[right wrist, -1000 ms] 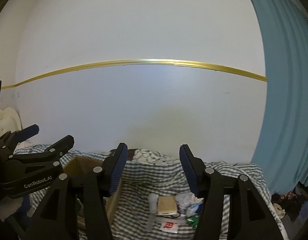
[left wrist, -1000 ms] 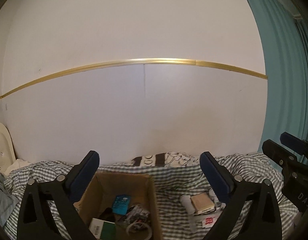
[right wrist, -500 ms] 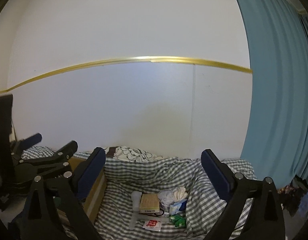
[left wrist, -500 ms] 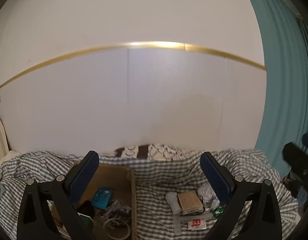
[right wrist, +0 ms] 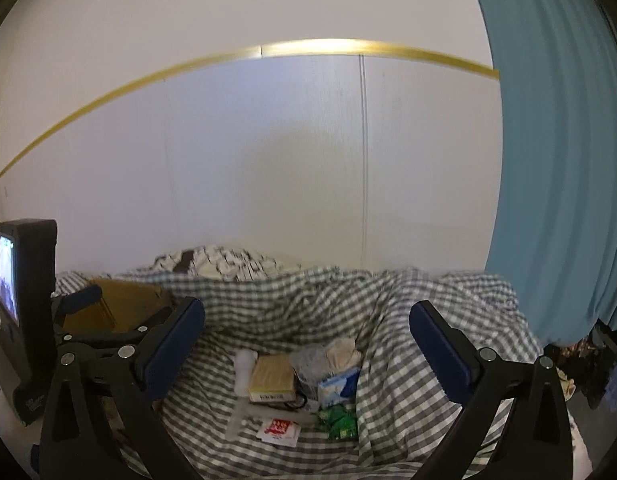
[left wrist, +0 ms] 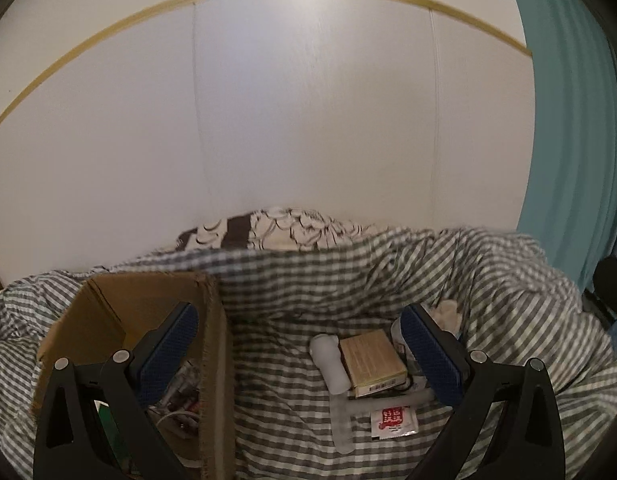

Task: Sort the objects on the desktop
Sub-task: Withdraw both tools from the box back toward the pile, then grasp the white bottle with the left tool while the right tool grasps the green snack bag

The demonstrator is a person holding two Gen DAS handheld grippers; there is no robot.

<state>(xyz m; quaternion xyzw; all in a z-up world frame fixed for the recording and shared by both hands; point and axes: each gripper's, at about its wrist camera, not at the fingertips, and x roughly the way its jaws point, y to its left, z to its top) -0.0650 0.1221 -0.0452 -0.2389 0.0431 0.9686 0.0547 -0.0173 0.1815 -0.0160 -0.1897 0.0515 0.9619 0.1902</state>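
Observation:
A heap of small items lies on the grey checked cloth (left wrist: 276, 400): a tan box (left wrist: 370, 358), a white roll (left wrist: 328, 364), a red-and-white sachet (left wrist: 392, 420) and a clear tube (left wrist: 342, 424). The right wrist view adds a green packet (right wrist: 338, 420) and a blue-white pack (right wrist: 336, 388). An open cardboard box (left wrist: 148, 300) with several things inside stands left of the heap. My left gripper (left wrist: 298, 320) is open and empty, its left finger over the box. My right gripper (right wrist: 306, 316) hangs above the heap, jaws still opening, nothing between them.
A white wall with a gold strip rises behind the bedding, and a patterned pillow (left wrist: 276, 228) lies against it. A teal curtain (right wrist: 556, 160) hangs at the right. The left gripper's body and screen (right wrist: 24, 300) fill the left edge of the right wrist view.
Both views have sunk and tilted down toward the bedding, so the heap looks larger. The right jaws have spread much wider. The cardboard box has slid left in the left wrist view.

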